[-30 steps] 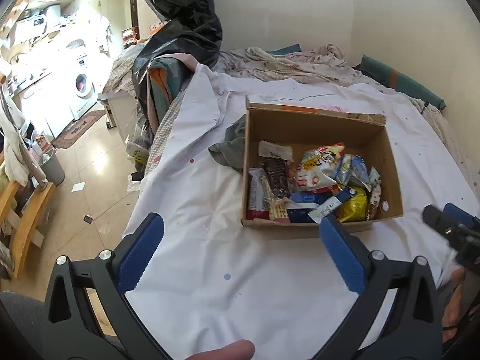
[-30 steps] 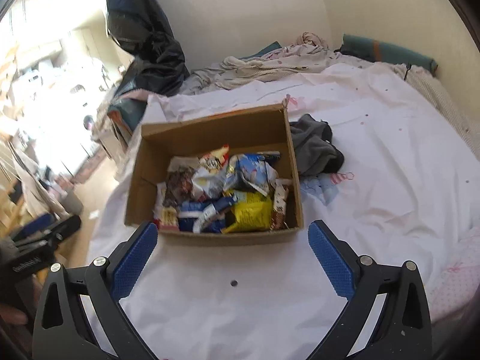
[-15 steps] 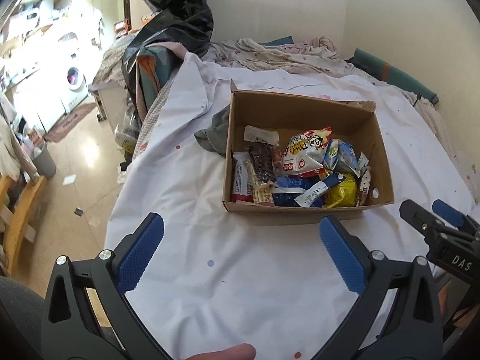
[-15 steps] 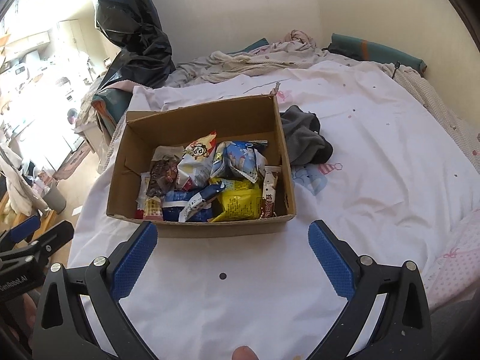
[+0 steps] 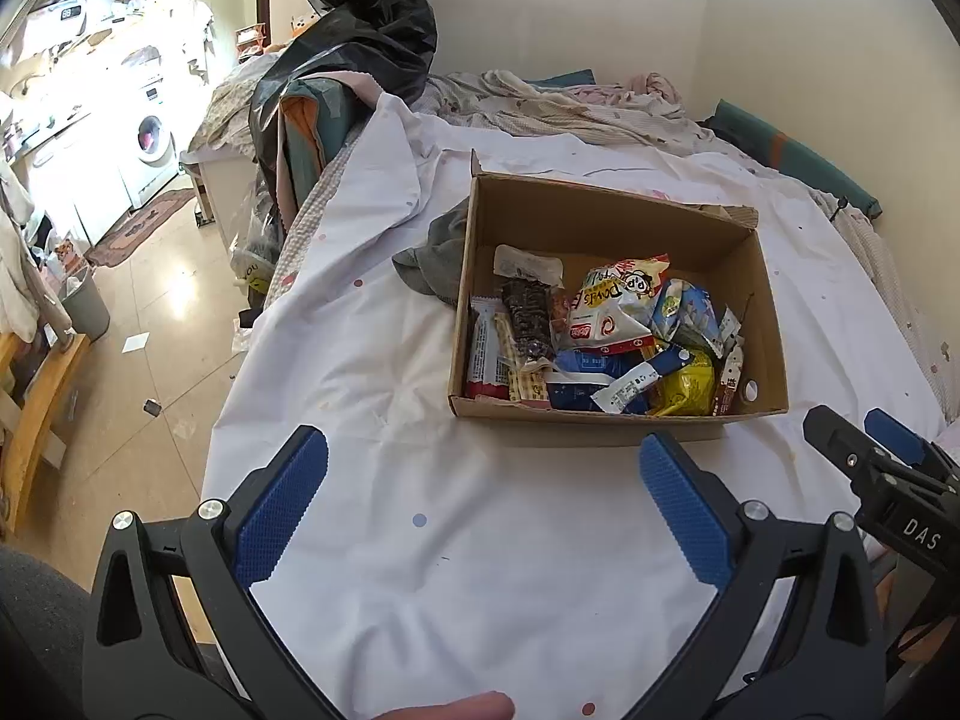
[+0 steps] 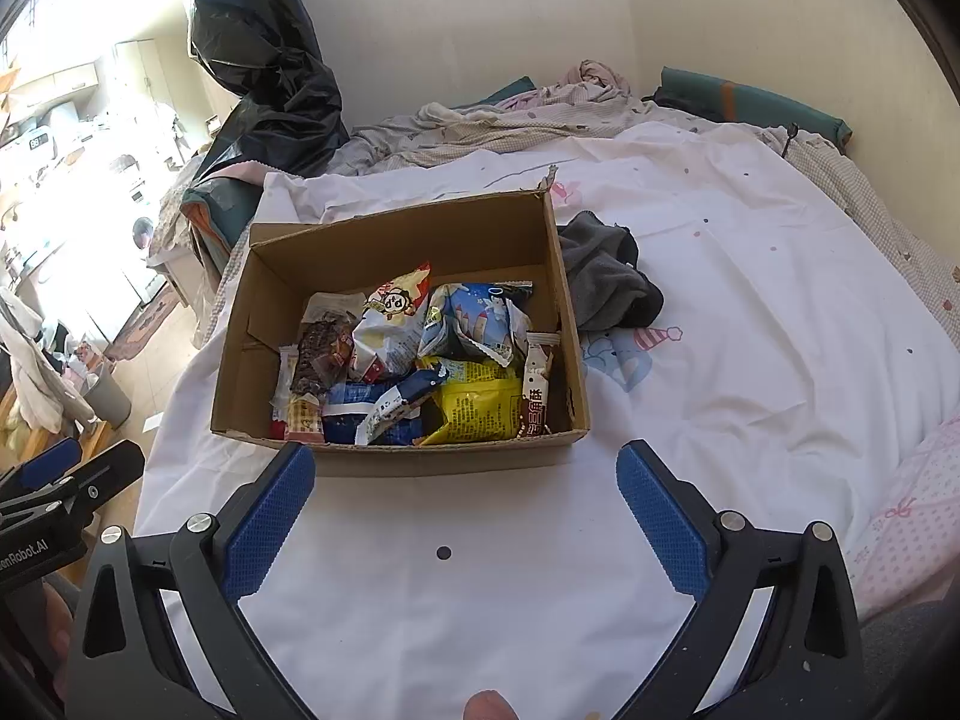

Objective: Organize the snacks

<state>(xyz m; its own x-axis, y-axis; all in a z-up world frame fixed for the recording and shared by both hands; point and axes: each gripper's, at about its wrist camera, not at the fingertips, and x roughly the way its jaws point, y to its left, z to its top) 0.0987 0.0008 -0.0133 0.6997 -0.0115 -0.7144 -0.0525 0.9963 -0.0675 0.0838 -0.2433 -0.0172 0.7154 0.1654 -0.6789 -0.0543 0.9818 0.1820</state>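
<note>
Open box (image 5: 612, 222) on the white sheet (image 5: 480, 540) of a bed, loaded with snacks (image 6: 420, 372) piled toward its near wall. Among them: a yellow pack (image 6: 480, 411) at the near right, a blue-and-white bag (image 6: 474, 324) behind it, a white bag with a cartoon face (image 5: 615, 306) mid-box, a dark bar (image 5: 528, 318) on the left, a red-and-white wrapper (image 5: 483, 354) against the left wall. Far part of the box floor bare.

Left claw (image 5: 483, 501) wide, nothing between its blue pads (image 5: 279, 504), hovering above the sheet just short of the box's near wall. Right claw (image 6: 465, 507) likewise wide and holding nothing, also just short of the near wall, with its left pad (image 6: 270, 516) overlapping the box's near left corner in view.

Grey cloth (image 6: 606, 276) bunched on the sheet, touching the box's far side wall. Black bag (image 6: 264, 60) heaped beyond the bed's far corner. Washing machine (image 5: 153, 138) off in the bright room behind.
</note>
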